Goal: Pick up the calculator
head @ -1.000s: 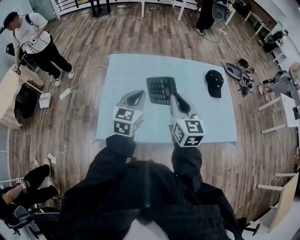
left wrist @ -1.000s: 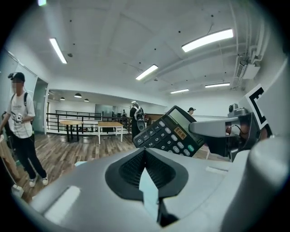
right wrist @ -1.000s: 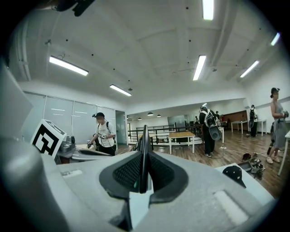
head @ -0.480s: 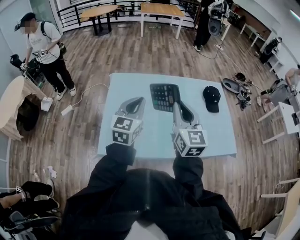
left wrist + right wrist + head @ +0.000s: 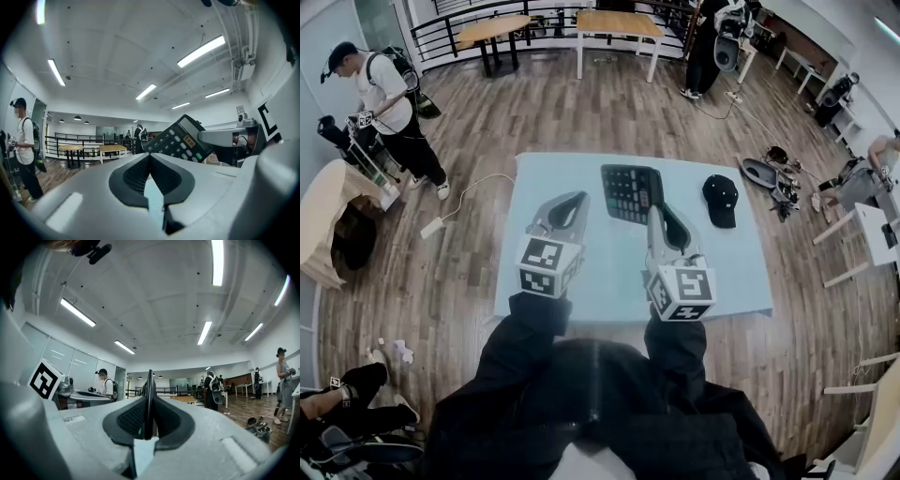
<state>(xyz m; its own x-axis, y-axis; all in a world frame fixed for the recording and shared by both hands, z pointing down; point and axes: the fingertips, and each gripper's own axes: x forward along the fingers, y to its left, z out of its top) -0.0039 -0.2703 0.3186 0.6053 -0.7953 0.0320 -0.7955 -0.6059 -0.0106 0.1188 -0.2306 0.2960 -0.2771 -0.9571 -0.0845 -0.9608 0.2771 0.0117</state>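
Black calculator [image 5: 630, 192], held in the air over the far half of the light-blue counter [image 5: 722, 258] and pinched at its near right edge by the right claw [image 5: 654, 212]. It is judged light, stiff and smooth-cased, best gripped on the rim clear of the keys. The left claw [image 5: 573, 202] is pressed together, empty. A black cap [image 5: 720, 199] lies well apart, so free room is left on both sides.

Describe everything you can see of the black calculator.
The black rectangular plastic calculator is a thin slab with rows of pale round keys, one green key and a grey display at one end. The right hand-held gripper is shut on its edge, and nothing else touches it. It hangs tilted in the air over the pale blue table, keys facing up.
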